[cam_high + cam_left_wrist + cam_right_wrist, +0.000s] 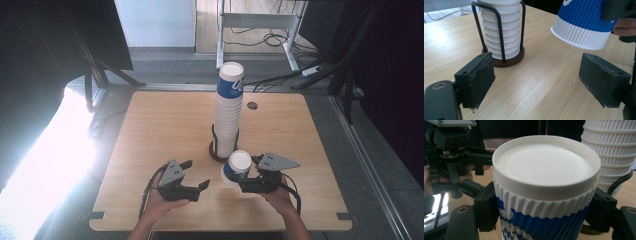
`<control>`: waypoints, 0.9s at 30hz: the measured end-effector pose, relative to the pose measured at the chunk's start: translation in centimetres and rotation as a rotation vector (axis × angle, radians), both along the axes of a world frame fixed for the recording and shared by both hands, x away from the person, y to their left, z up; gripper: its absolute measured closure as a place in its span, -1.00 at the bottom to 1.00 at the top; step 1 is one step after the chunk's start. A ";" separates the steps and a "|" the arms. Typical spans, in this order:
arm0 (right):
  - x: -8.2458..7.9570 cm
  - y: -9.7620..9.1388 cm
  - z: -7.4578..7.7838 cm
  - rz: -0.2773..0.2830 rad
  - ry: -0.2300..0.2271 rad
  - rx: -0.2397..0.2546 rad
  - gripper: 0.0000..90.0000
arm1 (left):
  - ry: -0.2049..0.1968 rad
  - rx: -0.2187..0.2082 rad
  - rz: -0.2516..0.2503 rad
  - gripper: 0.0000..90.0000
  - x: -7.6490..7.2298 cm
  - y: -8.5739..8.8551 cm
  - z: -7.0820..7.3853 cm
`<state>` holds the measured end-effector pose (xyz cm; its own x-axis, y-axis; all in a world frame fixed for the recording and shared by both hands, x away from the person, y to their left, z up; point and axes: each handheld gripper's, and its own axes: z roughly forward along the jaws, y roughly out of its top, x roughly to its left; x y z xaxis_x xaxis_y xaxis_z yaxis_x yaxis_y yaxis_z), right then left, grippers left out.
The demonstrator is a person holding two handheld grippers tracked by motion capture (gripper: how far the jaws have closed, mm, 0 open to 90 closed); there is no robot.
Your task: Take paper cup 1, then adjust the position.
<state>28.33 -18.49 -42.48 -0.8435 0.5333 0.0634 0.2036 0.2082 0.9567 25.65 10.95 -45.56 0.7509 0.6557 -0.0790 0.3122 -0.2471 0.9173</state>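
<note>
My right gripper (243,178) is shut on a blue and white ribbed paper cup (236,168), held just above the table in front of the stack. The cup (546,170) is upside down and tilted, with its flat white base facing the right gripper view and a black pad (486,210) pressed on each side. In the left gripper view the cup's (584,25) open rim hangs above the wood at the upper right. My left gripper (196,175) stands open and empty to the cup's left, jaws (540,82) wide apart over bare table.
A tall stack of inverted white ribbed cups (229,112) stands in a black wire holder with a round dark base (509,61) at the table's middle. The top cup of the stack is blue. A small round hole (252,105) lies in the wooden tabletop behind it.
</note>
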 end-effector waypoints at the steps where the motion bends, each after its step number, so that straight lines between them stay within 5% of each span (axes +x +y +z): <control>1: 0.0 0.0 0.0 0.000 0.000 0.000 -0.44 | 0.000 0.000 0.000 -0.73 0.0 0.0 0.0; 27: -0.7 3.3 -0.9 0.035 0.044 -0.010 -0.44 | -0.035 0.067 -0.094 -0.91 -0.3 -5.5 -0.2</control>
<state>27.63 -15.23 -43.37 -0.8579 0.5047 0.0961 0.2383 0.2252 0.9447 25.32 5.48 -45.79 0.8107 0.5854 -0.0095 0.2526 -0.3351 0.9077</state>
